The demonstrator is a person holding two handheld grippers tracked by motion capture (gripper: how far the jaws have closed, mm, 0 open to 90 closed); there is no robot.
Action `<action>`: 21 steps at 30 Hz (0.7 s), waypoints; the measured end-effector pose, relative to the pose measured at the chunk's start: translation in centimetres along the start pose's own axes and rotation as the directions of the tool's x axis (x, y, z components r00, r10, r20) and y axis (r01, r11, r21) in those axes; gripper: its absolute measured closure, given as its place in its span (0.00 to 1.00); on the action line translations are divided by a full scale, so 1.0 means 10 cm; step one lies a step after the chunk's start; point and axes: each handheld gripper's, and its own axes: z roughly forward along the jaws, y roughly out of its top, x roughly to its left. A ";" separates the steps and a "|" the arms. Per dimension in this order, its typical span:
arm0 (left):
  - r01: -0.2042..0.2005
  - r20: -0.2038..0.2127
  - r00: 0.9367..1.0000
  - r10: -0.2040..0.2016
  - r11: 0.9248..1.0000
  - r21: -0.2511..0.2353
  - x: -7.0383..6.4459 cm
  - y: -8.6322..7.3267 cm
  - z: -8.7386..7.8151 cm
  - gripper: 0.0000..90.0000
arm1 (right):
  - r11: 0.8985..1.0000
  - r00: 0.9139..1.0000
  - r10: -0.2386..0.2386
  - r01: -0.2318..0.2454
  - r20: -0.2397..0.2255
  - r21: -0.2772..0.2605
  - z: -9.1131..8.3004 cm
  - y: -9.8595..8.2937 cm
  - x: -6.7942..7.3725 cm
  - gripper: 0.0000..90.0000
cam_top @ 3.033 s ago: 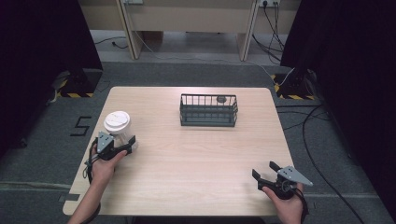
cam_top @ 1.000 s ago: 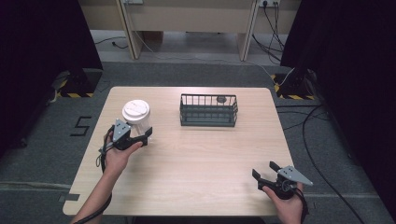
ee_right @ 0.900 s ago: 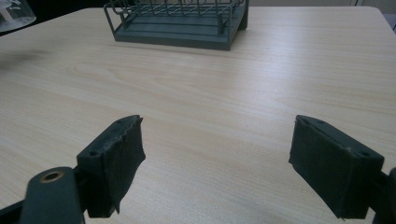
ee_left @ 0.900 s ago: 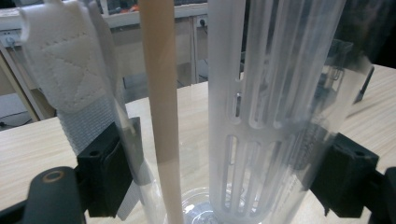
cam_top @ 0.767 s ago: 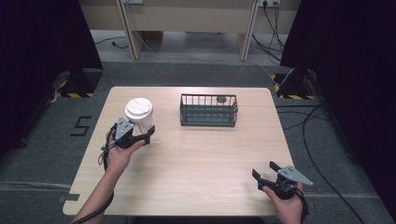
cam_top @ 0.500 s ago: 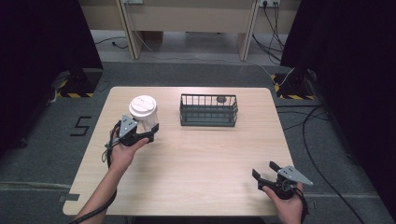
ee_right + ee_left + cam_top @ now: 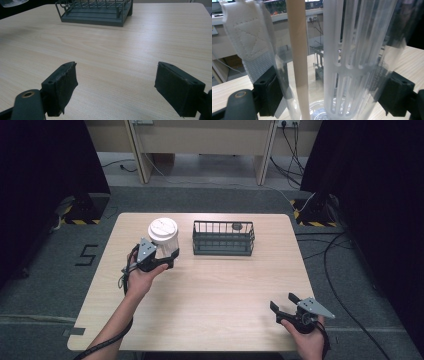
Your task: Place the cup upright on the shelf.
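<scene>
A clear plastic cup [image 7: 164, 240] with a white lid is held above the table's left half, just left of the wire basket [image 7: 223, 239]. My left gripper [image 7: 159, 258] is shut on the cup's lower body. In the left gripper view the cup [image 7: 342, 62] sits between both black pads [image 7: 268, 92], with a white slotted insert and a tan stick inside it. My right gripper [image 7: 288, 302] rests open near the table's front right edge. In the right gripper view its pads [image 7: 63, 85] stand wide apart with bare wood between them.
The dark wire basket [image 7: 95, 11] stands at the table's back centre with a small dark round object [image 7: 236, 226] inside. The light wooden table [image 7: 220, 290] has carpet around it. Cables run on the floor at the right.
My left gripper has carried the cup to the right and a bit away from me, toward the basket. The right gripper has stayed still.
</scene>
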 end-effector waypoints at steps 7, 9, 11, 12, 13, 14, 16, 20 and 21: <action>0.000 0.012 1.000 0.000 1.000 -0.009 -0.06 0.06 0.07 0.20 | 1.000 1.000 -0.002 0.002 0.001 0.000 0.00 0.00 0.00 0.20; -0.002 0.016 1.000 0.002 1.000 -0.012 -0.08 0.08 0.09 0.20 | 1.000 1.000 -0.001 0.001 0.000 0.000 0.00 0.00 -0.01 0.20; -0.004 0.021 1.000 0.004 1.000 -0.013 -0.09 0.10 0.11 0.20 | 1.000 1.000 -0.001 0.001 -0.001 -0.001 0.00 0.00 -0.01 0.20; -0.004 0.021 1.000 0.004 1.000 -0.013 -0.09 0.10 0.11 0.20 | 1.000 1.000 -0.001 0.001 -0.001 -0.001 0.00 0.00 -0.01 0.20; -0.006 0.024 1.000 0.006 1.000 -0.015 -0.10 0.11 0.12 0.20 | 1.000 1.000 0.000 0.000 0.000 0.001 0.00 0.00 0.00 0.20; -0.005 0.029 1.000 0.006 1.000 -0.018 -0.12 0.13 0.13 0.20 | 1.000 1.000 -0.001 0.001 0.000 0.000 0.00 0.00 -0.01 0.20; -0.004 0.033 0.999 0.004 1.000 -0.021 -0.13 0.15 0.15 0.20 | 1.000 1.000 -0.002 0.002 0.000 -0.001 0.00 0.00 -0.01 0.20; -0.009 0.041 0.999 0.010 1.000 -0.025 -0.16 0.19 0.19 0.20 | 1.000 1.000 0.000 0.000 -0.001 -0.001 0.00 0.00 -0.01 0.20; -0.009 0.041 0.999 0.010 1.000 -0.025 -0.16 0.19 0.19 0.20 | 1.000 1.000 0.000 0.000 -0.001 -0.001 0.00 0.00 -0.01 0.20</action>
